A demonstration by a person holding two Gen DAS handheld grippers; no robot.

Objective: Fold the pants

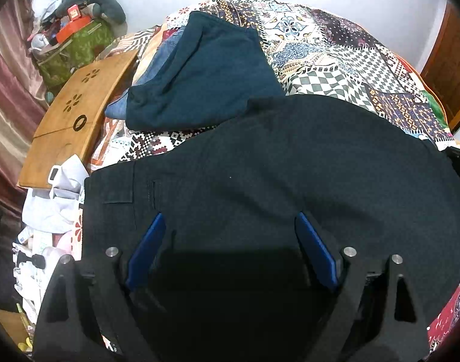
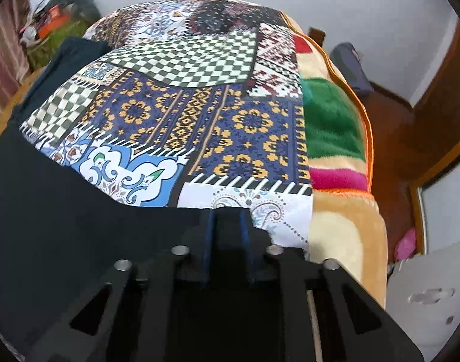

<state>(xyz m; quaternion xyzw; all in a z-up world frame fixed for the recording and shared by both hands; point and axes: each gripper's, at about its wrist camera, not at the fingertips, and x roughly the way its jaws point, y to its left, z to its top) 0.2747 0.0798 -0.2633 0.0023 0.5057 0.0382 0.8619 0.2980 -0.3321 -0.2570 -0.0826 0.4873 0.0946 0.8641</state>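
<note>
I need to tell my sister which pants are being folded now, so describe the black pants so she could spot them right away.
Start at the bed with the patchwork bedspread. The black pants lie spread on its near side, under the open left gripper. Unlike the teal pants piled farther back over blue denim, these are black.

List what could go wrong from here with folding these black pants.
1. The left gripper is open above the black pants, so only the right gripper seems to pinch cloth; a one-sided pull could skew the fold.
2. The teal folded garment lies close behind; dragged fabric could disturb it.
</note>
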